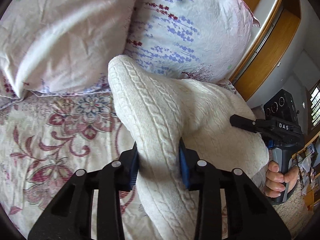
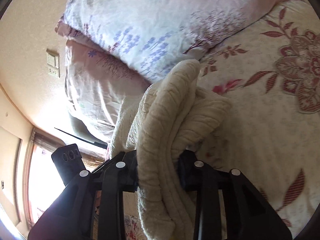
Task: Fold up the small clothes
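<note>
Both claws pinch the knit, lifted off the bed.

Your left claw is closed on a bunched ridge of the cream cable-knit garment; your right claw clamps several gathered layers of it above the floral bedspread. Because each holds a thick wad rather than a clean edge, layers may slip out, or the fold may land crooked against the pillows.

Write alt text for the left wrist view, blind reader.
The left tool is shut on a cream cable-knit garment, lifted above a floral bedspread. The right tool, held in a hand, grips the garment's far edge. Two pillows lie behind.
</note>
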`<action>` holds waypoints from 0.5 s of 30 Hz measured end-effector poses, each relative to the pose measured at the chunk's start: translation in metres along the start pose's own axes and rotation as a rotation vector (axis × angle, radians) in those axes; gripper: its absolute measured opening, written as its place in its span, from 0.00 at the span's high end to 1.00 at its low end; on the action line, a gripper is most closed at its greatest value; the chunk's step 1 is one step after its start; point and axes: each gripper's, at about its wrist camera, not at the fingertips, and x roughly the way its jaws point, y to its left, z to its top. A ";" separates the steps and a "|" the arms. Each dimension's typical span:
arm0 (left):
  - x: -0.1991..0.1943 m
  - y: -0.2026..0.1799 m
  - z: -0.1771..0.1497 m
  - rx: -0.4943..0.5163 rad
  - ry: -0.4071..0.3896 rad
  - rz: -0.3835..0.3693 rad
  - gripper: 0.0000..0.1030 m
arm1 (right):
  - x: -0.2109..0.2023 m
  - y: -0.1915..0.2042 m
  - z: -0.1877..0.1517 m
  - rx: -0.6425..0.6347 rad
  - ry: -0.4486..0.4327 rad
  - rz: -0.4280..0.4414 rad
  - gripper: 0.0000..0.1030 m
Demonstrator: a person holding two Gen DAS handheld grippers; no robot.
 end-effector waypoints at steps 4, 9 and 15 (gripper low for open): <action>-0.029 0.030 -0.001 0.002 -0.018 0.130 0.62 | 0.044 0.026 -0.013 -0.067 0.057 -0.007 0.71; -0.015 0.059 -0.017 0.024 -0.018 0.353 0.38 | 0.086 0.025 -0.029 -0.124 0.124 -0.220 0.60; -0.067 0.040 -0.039 0.141 -0.221 0.444 0.13 | 0.015 0.015 -0.014 -0.068 -0.095 -0.213 0.47</action>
